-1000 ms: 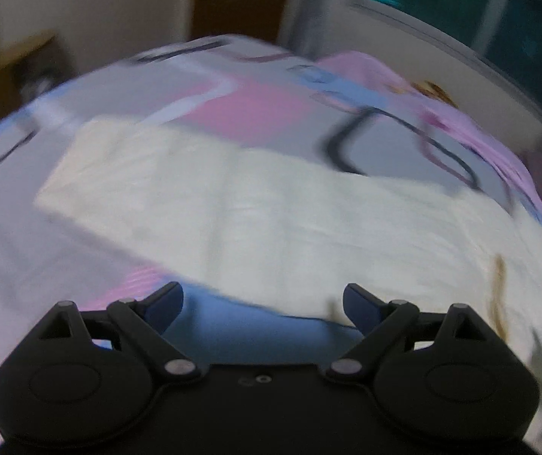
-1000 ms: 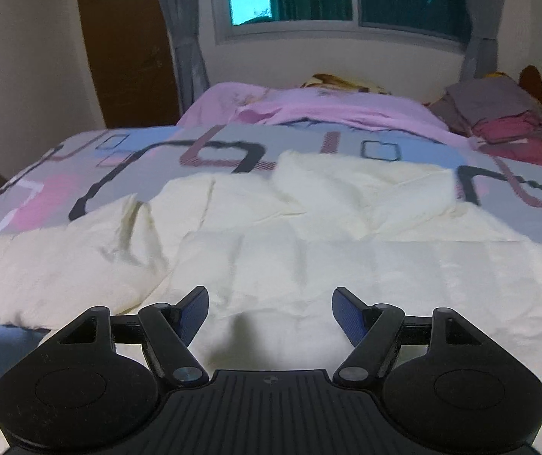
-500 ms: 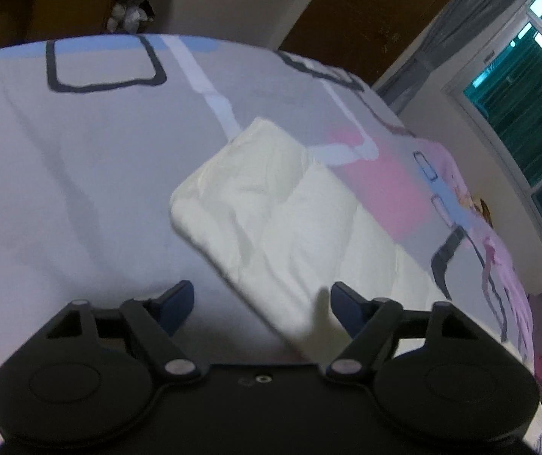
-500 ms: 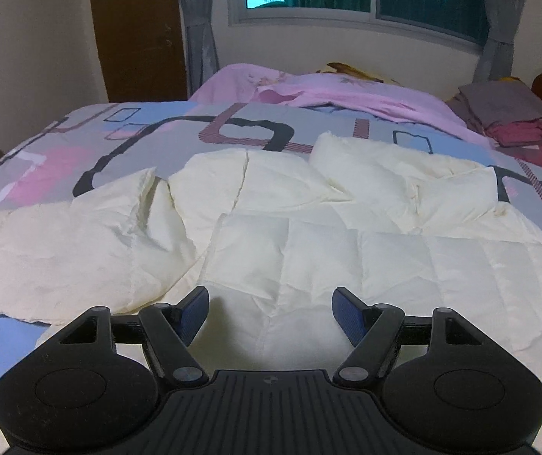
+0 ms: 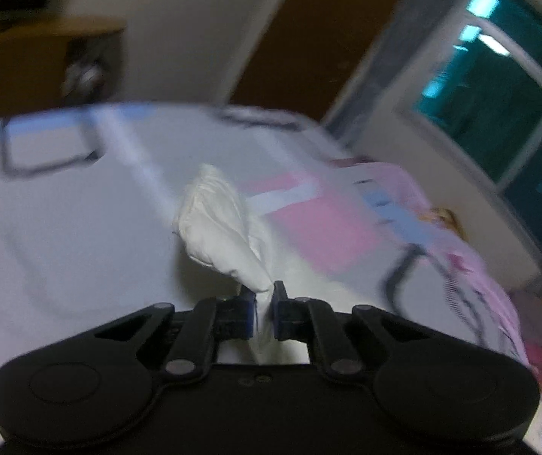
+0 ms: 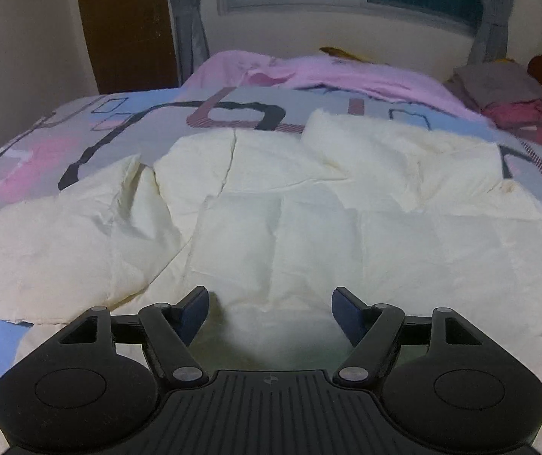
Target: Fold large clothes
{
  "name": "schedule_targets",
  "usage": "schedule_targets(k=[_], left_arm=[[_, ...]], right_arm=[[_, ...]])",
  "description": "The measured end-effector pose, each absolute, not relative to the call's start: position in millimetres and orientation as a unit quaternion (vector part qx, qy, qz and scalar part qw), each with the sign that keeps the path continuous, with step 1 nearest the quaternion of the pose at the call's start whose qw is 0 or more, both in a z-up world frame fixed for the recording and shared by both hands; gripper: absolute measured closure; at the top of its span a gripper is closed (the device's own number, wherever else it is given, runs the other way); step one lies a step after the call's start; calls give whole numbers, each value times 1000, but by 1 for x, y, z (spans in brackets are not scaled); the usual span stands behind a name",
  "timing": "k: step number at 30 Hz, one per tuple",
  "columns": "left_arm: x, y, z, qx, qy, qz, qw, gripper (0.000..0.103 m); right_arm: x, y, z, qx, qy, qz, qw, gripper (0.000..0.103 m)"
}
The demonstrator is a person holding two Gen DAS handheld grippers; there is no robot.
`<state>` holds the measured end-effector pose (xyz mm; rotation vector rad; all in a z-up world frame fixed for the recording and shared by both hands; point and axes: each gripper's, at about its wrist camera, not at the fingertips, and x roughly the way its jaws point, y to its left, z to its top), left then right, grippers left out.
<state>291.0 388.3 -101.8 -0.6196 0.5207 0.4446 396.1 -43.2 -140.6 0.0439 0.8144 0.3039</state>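
Bed [image 6: 233,113], patterned grey-pink-blue cover; on it: cream quilted garment [image 6: 271,227], pink blanket [image 6: 346,76], folded clothes stack [image 6: 506,94].

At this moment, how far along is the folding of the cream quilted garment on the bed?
Barely begun. Done: nothing folded; the cream garment lies spread and rumpled across the patterned bedspread. In hand: the left gripper has just closed on one corner of it. The right gripper hangs open above the fabric, gripping nothing. Left: every fold.

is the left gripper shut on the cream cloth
Yes, shut on it: the left gripper has just closed, its pads pinching the cream cloth.
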Motion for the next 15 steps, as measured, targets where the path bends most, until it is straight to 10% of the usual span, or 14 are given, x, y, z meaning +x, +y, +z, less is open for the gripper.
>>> schedule_targets(k=[15], left_arm=[[368, 122, -50, -155, 247, -95, 952, 95]], right_arm=[[355, -166, -103, 93, 358, 93, 925, 31]])
